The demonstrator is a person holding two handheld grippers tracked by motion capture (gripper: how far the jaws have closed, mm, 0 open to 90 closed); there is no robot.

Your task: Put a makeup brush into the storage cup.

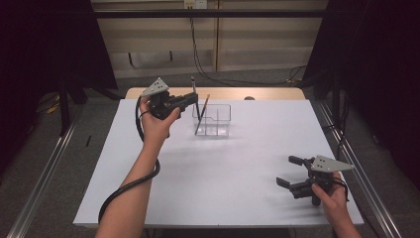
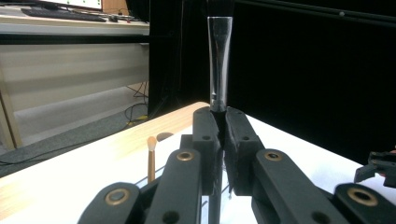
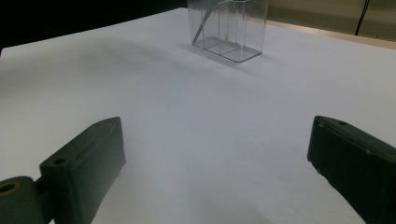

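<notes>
Left gripper [image 2: 219, 140] clamps a brush [image 2: 219, 60] — slim, upright; silver-black handle.

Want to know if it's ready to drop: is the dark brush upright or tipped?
Upright: the dark brush rises straight from the shut left tongs.

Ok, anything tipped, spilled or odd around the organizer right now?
Nothing stands out. The clear organizer stands upright on the table, a brown brush leans inside it, and the left tool grips a dark brush upright above it.

clear glossy plastic organizer [image 1: 214, 119], matt white table cover [image 1: 218, 183], glossy dark brush handle [image 2: 219, 60]
</notes>
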